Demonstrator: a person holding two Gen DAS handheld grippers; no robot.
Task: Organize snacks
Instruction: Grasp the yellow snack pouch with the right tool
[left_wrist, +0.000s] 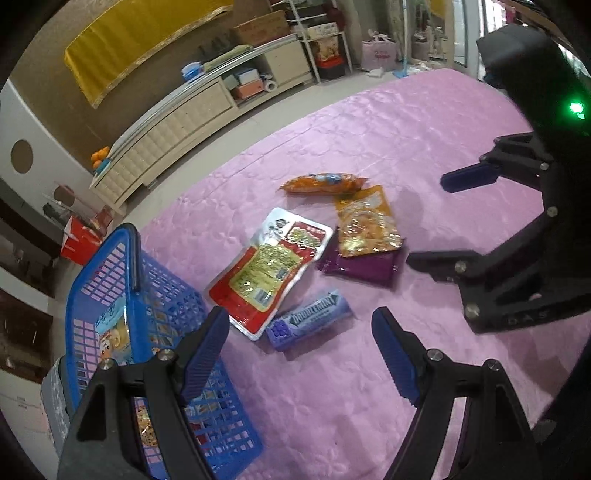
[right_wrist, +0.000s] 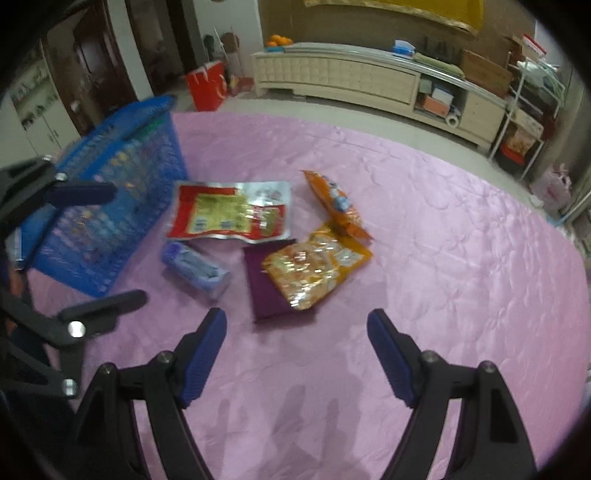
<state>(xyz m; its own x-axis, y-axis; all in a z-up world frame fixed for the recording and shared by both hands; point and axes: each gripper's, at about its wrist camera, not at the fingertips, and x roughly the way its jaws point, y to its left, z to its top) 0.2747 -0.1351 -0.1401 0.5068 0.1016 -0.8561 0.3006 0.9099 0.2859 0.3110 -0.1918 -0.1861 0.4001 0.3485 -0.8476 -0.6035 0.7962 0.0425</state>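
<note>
Several snacks lie on a pink quilted bed (left_wrist: 369, 129): a red and silver pouch (left_wrist: 269, 266), a blue Doublemint gum pack (left_wrist: 310, 323), a purple packet (left_wrist: 364, 267) under a gold-orange pouch (left_wrist: 365, 223), and an orange wrapped snack (left_wrist: 323, 183). A blue plastic basket (left_wrist: 110, 295) at the left holds some snack packs. My left gripper (left_wrist: 301, 332) is open and empty above the gum pack. My right gripper (right_wrist: 295, 332) is open and empty just before the purple packet (right_wrist: 267, 288). It also shows in the left wrist view (left_wrist: 443, 221).
The basket (right_wrist: 110, 206) stands at the bed's left side beside the red pouch (right_wrist: 229, 214). Beyond the bed are a cream low cabinet (right_wrist: 351, 79), a red bag (right_wrist: 205, 88) on the floor and a shelf rack (right_wrist: 532, 110).
</note>
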